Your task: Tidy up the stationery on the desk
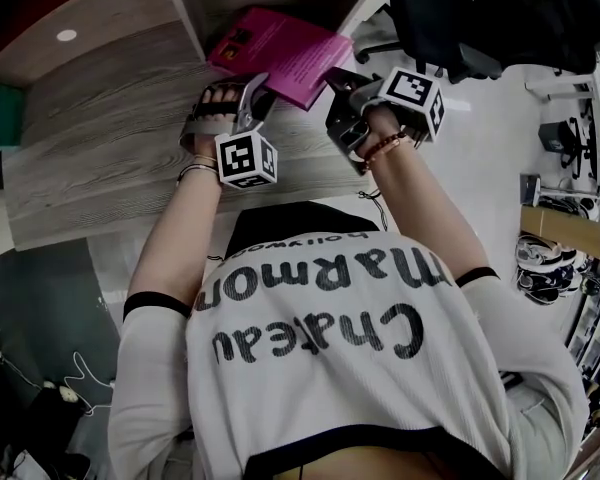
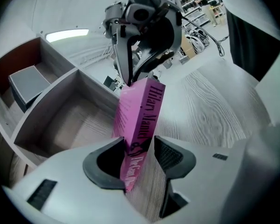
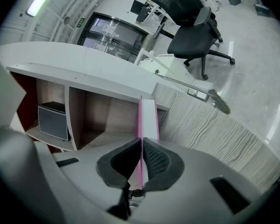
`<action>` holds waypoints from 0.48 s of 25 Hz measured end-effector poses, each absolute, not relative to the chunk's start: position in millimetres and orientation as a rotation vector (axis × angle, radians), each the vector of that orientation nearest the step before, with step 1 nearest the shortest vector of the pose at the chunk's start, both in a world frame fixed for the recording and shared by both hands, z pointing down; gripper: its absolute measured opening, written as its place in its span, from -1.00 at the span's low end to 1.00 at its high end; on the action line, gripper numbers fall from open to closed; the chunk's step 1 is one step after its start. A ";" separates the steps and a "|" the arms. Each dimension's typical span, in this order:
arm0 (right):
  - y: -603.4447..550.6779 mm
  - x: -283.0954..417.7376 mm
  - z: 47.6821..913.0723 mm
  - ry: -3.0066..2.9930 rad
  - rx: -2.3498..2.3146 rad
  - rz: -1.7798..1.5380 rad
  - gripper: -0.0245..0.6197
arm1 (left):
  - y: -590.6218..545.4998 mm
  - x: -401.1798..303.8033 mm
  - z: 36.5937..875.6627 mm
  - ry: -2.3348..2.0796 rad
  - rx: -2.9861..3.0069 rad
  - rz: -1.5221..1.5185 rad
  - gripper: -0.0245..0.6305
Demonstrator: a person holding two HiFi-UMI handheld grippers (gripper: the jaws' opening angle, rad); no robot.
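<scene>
Book [image 1: 280, 53], pink cover, dark lettering on spine, held between both grippers over the back part of the wooden desk [image 1: 100, 148], close to the shelf unit. Whether its lower edge touches the desktop: cannot tell.

Left gripper [image 2: 137, 148]: jaws pressed on the near end of the book, one pad on each cover, spine facing the camera. The book runs up and away from the jaws, tilted.

Right gripper [image 3: 141, 160]: jaws nearly together, pinching only the thin pink cover. The white page block stands just right of the pinched sheet. From the left gripper view, this gripper sits at the book's far end, coming down from above.

Head view: both arms reach forward, grippers side by side and near each other, and the marker cube [image 1: 246, 160] on the left one faces the camera.

Surroundings: open wooden shelf compartments [image 2: 60, 115] beyond the book, grey box [image 3: 51, 120] in one of them; black office chair [image 3: 196, 29] on the floor behind the desk.
</scene>
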State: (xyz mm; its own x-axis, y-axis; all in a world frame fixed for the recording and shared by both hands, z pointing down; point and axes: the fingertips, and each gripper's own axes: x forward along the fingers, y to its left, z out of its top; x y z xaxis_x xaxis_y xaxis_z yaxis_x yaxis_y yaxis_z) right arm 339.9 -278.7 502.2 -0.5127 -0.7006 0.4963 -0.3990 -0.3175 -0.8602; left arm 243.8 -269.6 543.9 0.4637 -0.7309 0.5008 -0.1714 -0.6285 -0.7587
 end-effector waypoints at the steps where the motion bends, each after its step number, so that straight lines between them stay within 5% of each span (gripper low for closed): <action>1: -278.5 340.1 502.2 1.677 -1.409 -1.918 -0.83 | -270.1 244.2 543.8 0.747 -2.076 -1.133 -0.30; 12: -277.1 341.8 501.7 1.656 -1.405 -1.923 -0.83 | -271.7 246.1 541.2 0.752 -2.024 -1.117 -0.36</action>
